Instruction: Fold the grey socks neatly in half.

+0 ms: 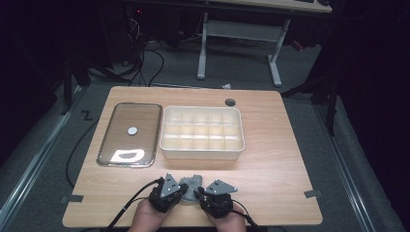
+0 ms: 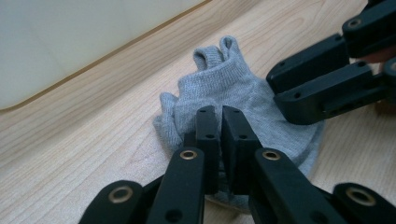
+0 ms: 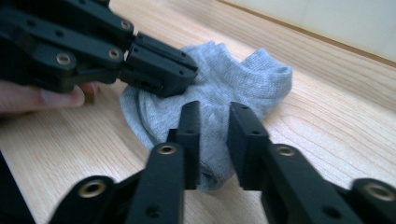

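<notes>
A small grey sock point(image 1: 191, 182) lies crumpled near the table's front edge, between the two grippers. My left gripper point(image 1: 182, 190) meets it from the left. In the left gripper view its jaws point(image 2: 220, 114) stand almost together, pinching the sock point(image 2: 224, 84) at its near side. My right gripper point(image 1: 198, 193) comes in from the right. In the right gripper view its jaws point(image 3: 215, 109) hold a narrow gap around a fold of the sock point(image 3: 238, 79). The two grippers' tips nearly meet over the cloth.
A white box with several compartments point(image 1: 202, 152) stands just behind the sock. A clear lid with a round knob point(image 1: 129, 135) lies to its left. The wooden table point(image 1: 280, 159) has a cable hole point(image 1: 230, 102) at the back, and its front edge runs under the hands.
</notes>
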`<control>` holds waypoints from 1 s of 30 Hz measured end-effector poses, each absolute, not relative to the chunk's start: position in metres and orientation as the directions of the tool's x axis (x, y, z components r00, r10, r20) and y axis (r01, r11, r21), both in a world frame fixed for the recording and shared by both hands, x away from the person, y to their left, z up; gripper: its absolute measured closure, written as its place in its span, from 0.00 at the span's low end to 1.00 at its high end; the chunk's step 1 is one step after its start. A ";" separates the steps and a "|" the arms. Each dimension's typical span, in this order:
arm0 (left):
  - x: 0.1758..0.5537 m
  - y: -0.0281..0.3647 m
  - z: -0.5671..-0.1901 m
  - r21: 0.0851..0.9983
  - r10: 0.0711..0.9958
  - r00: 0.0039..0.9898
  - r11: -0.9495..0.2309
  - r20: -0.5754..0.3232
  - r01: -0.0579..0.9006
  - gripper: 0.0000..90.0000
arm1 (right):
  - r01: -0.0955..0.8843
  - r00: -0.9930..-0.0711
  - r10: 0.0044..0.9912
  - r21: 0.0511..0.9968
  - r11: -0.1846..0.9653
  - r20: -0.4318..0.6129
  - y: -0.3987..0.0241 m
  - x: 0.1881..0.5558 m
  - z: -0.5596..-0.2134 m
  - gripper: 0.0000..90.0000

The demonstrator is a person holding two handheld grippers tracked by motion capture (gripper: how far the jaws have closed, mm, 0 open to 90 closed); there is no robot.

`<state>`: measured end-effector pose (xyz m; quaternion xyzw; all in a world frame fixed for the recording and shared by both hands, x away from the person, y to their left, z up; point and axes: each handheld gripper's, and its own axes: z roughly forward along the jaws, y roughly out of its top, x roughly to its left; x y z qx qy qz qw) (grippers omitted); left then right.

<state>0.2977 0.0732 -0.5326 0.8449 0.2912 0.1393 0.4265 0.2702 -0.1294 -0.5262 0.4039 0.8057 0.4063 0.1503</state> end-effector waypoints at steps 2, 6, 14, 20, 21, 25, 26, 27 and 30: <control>0.297 0.073 -0.533 0.802 0.612 0.791 -0.468 -0.011 0.372 0.95 | 0.546 -0.613 0.782 0.777 0.313 0.115 -0.132 0.271 -0.525 0.72; 0.297 0.073 -0.533 0.802 0.613 0.790 -0.470 -0.004 0.368 0.95 | 0.594 -0.571 0.803 0.761 0.263 0.168 -0.138 0.275 -0.528 0.60; 0.293 0.076 -0.532 0.796 0.606 0.795 -0.490 0.019 0.355 0.95 | 0.627 -0.584 0.783 0.731 0.269 0.213 -0.132 0.277 -0.533 0.67; 0.291 0.076 -0.532 0.794 0.607 0.794 -0.498 0.032 0.349 0.96 | 0.618 -0.611 0.761 0.733 0.285 0.219 -0.131 0.275 -0.532 0.90; 0.292 0.073 -0.531 0.789 0.606 0.795 -0.504 0.034 0.351 0.96 | 0.614 -0.611 0.763 0.735 0.290 0.210 -0.131 0.275 -0.531 0.92; 0.294 0.065 -0.530 0.782 0.607 0.794 -0.510 0.032 0.358 0.96 | 0.594 -0.615 0.769 0.744 0.307 0.175 -0.134 0.275 -0.529 0.92; 0.295 0.058 -0.529 0.779 0.602 0.797 -0.521 0.046 0.349 0.96 | 0.594 -0.605 0.777 0.748 0.296 0.173 -0.139 0.275 -0.525 0.92; 0.295 0.058 -0.529 0.779 0.602 0.797 -0.521 0.046 0.349 0.96 | 0.594 -0.605 0.777 0.748 0.296 0.173 -0.139 0.275 -0.525 0.92; 0.297 0.043 -0.528 0.768 0.585 0.809 -0.547 0.065 0.333 0.96 | 0.585 -0.599 0.784 0.758 0.289 0.163 -0.149 0.276 -0.518 0.92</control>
